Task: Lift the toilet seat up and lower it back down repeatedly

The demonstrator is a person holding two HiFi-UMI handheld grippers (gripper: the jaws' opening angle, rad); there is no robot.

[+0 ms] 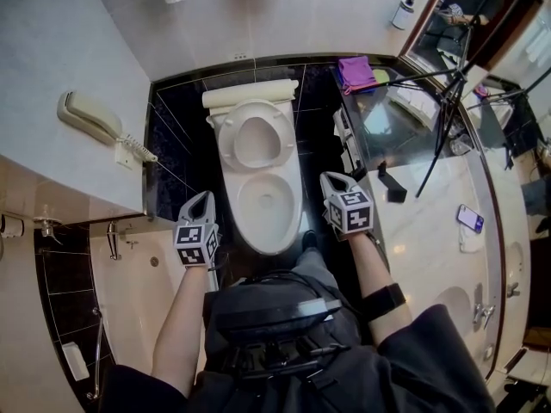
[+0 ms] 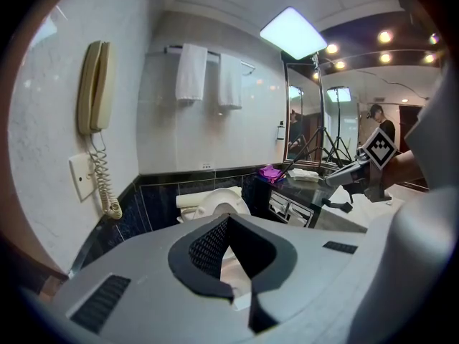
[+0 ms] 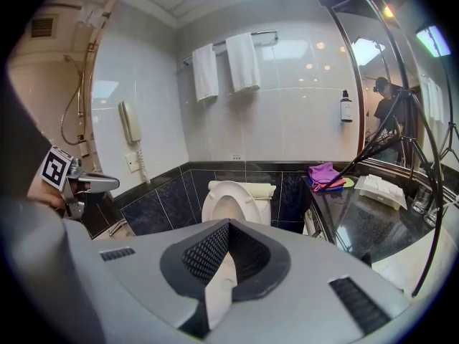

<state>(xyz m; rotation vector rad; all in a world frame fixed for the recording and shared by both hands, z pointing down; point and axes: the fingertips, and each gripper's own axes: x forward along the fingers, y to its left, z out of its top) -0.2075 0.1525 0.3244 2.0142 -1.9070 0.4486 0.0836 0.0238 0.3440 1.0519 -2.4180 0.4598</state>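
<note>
The white toilet (image 1: 269, 200) stands against the dark tiled wall with its bowl uncovered. Its seat (image 1: 252, 136) is raised and leans back against the tank; the same upright seat (image 3: 231, 199) shows in the right gripper view and, partly behind the jaws, as the seat (image 2: 215, 205) in the left gripper view. My left gripper (image 1: 205, 196) hovers beside the bowl's left rim, shut and holding nothing. On the bowl's right side my right gripper (image 1: 331, 179) is also shut and empty. Neither touches the toilet. Each gripper's camera shows its jaws closed to a point: the left gripper (image 2: 228, 219), the right gripper (image 3: 228, 222).
A wall phone (image 1: 90, 117) with a coiled cord hangs at the left above a bathtub (image 1: 138, 274). To the right runs a counter (image 1: 430, 222) with a purple cloth (image 1: 355, 71), a smartphone (image 1: 470, 218) and a tripod (image 1: 448, 101). Towels (image 3: 228, 67) hang above the toilet.
</note>
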